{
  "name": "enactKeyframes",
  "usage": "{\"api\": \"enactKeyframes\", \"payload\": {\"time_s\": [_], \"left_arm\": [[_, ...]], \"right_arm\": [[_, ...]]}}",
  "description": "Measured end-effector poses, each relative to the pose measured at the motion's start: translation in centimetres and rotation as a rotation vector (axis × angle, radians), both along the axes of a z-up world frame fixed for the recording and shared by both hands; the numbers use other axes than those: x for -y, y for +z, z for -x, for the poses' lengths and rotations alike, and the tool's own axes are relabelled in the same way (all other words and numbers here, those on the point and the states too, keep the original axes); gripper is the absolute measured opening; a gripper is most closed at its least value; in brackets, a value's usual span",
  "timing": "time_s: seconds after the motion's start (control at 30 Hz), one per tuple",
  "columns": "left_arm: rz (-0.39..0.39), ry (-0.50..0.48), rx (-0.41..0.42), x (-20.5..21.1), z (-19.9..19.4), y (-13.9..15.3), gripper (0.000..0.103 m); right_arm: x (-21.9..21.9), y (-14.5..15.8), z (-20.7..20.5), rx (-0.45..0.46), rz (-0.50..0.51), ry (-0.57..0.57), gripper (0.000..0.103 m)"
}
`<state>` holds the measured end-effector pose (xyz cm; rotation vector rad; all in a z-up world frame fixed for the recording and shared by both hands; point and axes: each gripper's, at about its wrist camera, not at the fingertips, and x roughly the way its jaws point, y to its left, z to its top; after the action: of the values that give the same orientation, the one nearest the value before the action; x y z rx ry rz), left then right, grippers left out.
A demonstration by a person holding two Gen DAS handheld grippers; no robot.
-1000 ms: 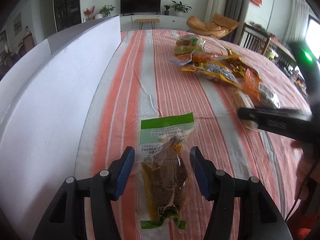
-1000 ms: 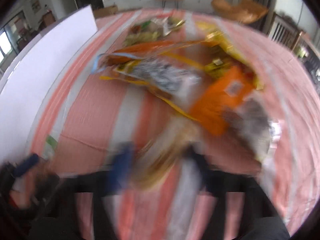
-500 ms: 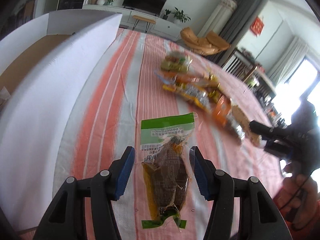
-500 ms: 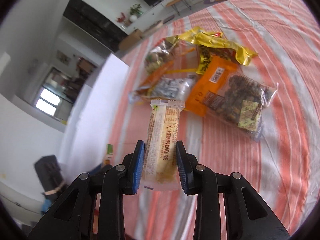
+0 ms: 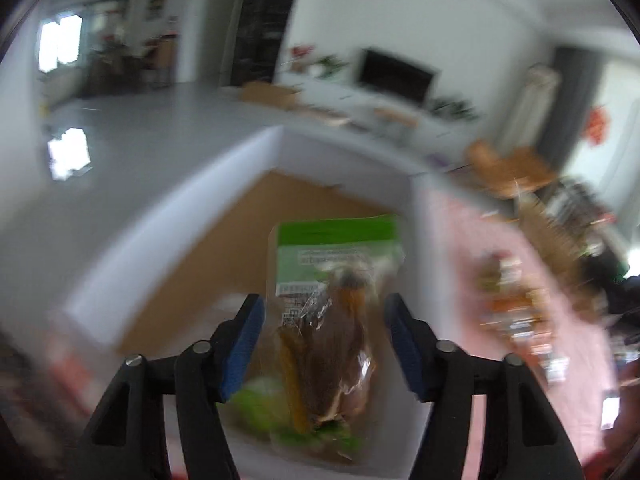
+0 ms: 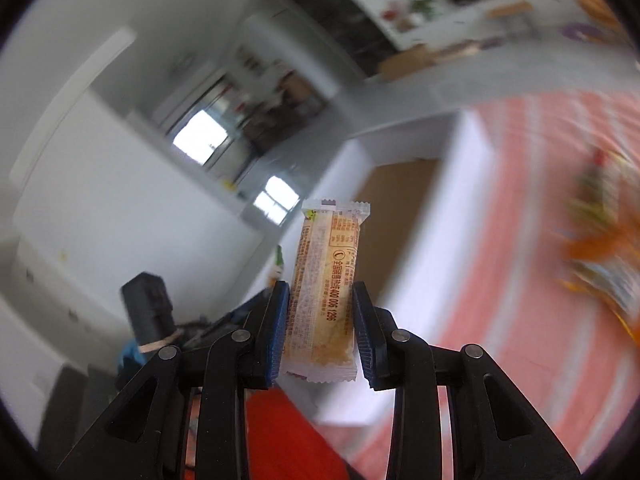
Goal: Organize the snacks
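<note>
Room: living room, blurry in both views, with a TV unit (image 5: 394,76) in the upper right of the left wrist view and bright windows on the left.
Bench: striped pink-and-white cloth (image 6: 520,216), with a smeared pile of loose snacks (image 6: 600,236) at the right edge of the right wrist view.
Box: white cardboard box (image 5: 168,240) with a brown inside, open on top, sitting mid-frame in both views.
Left gripper (image 5: 324,344): jaws had just been opening, fingers spread, and the green-topped packet (image 5: 332,312) hung between them over the box opening with a clear gap at each side. Looked released or about to drop, I'd guess.
Right gripper (image 6: 320,332): fingers pinching the cream bar wrapper (image 6: 326,292) across its lower half, bar upright and centre frame, box just behind it.
Handling, green packet: light, crinkly film, lumpy dark filling, probably slippery. Best pinched across the lumpy middle.
Handling, bar: light, fairly stiff, but likely to crumble if squeezed hard, so a gentle grip across the width seemed right.
</note>
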<state>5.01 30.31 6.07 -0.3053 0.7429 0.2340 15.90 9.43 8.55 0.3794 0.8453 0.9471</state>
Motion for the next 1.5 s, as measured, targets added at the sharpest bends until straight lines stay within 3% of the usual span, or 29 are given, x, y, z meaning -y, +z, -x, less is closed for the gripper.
{"api": "enactKeyframes", "payload": {"time_s": [0.03, 0.07, 0.1, 0.2, 0.3, 0.4, 0.5, 0.63, 0.8, 0.97, 1.23, 1.5], "left_arm": [[-0.015, 0.024, -0.027, -0.6, 0.0, -0.5, 0.084], [-0.023, 0.053, -0.055, -1.2, 0.2, -1.2, 0.086], [-0.023, 0.062, -0.06, -1.5, 0.7, -1.5, 0.086], [-0.025, 0.068, -0.038, -0.8, 2.1, -2.3, 0.087], [0.0, 0.014, -0.008, 1.5, 2.8, -2.3, 0.087], [0.034, -0.134, 0.038, 6.9, 2.5, -1.5, 0.088], [0.053, -0.293, 0.055, 13.0, 1.6, -1.0, 0.102], [0.045, -0.449, -0.013, 20.9, -1.3, -3.4, 0.102], [-0.004, -0.468, -0.141, 26.4, -6.1, -9.6, 0.102], [-0.094, -0.46, -0.169, 28.7, -8.9, -13.0, 0.102], [-0.166, -0.463, -0.185, 30.1, -10.2, -15.2, 0.102], [-0.164, -0.455, -0.184, 29.8, -10.2, -15.0, 0.103]], "right_arm": [[-2.0, -0.1, -0.4, 0.008, 0.016, 0.027, 0.053], [-3.4, -0.3, -0.7, 0.012, 0.036, 0.041, 0.076], [-3.8, -0.5, -0.6, 0.023, 0.044, 0.039, 0.082], [-1.8, -1.6, 0.3, 0.114, 0.079, -0.017, 0.086], [2.7, -5.0, 0.7, 0.175, 0.225, -0.128, 0.087], [9.0, -8.9, 0.7, 0.222, 0.427, -0.274, 0.087], [16.8, -12.3, 1.1, 0.21, 0.581, -0.422, 0.087], [26.5, -15.3, 1.7, 0.17, 0.745, -0.636, 0.087], [33.8, -16.5, 1.4, 0.047, 0.765, -0.777, 0.087], [36.2, -16.5, 1.9, 0.006, 0.713, -0.816, 0.092], [35.6, -16.8, 1.1, -0.006, 0.736, -0.788, 0.097], [35.6, -17.3, 1.3, -0.01, 0.736, -0.78, 0.1]]}}
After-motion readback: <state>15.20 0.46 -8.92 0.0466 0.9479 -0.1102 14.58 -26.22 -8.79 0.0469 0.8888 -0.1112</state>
